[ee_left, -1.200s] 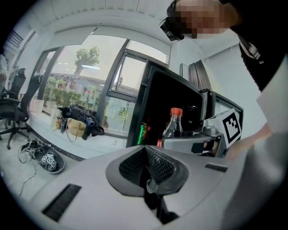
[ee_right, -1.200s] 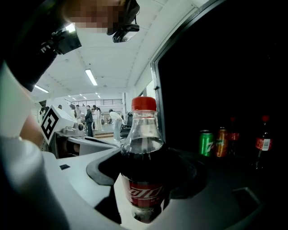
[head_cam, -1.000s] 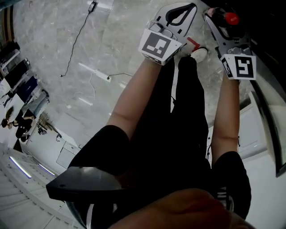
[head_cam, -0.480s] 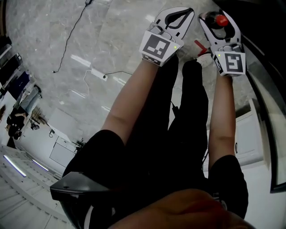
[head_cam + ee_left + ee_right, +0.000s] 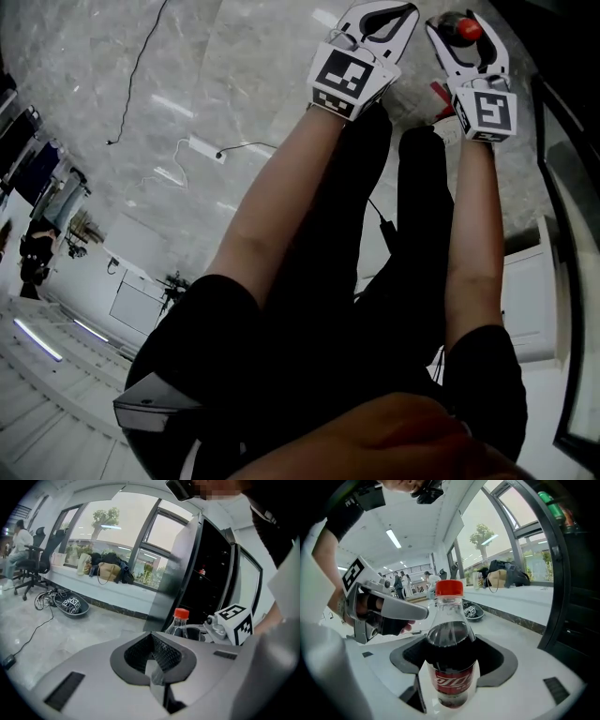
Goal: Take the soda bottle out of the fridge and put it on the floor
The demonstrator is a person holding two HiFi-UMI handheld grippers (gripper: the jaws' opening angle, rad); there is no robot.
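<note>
The soda bottle (image 5: 451,648), dark cola with a red cap and red label, stands upright between the jaws of my right gripper (image 5: 450,686), which is shut on its lower body. The head view shows that gripper (image 5: 459,37) at the top right, held over the marble floor (image 5: 234,84), with the bottle's red cap (image 5: 468,28) showing. My left gripper (image 5: 380,19) is just left of it, jaws shut with nothing between them (image 5: 157,681). From the left gripper view the bottle (image 5: 179,620) shows beyond the jaws. The dark fridge (image 5: 211,573) stands open at the right.
The fridge's black frame (image 5: 576,597) rises close on the right. A cable (image 5: 141,66) and a power strip (image 5: 202,150) lie on the floor. A basket (image 5: 70,605) sits on the floor by the window ledge with bags (image 5: 110,571). A seated person (image 5: 21,545) is far left.
Both grippers have shifted up and slightly right in the head view, staying side by side. The bottle stays held in the right gripper.
</note>
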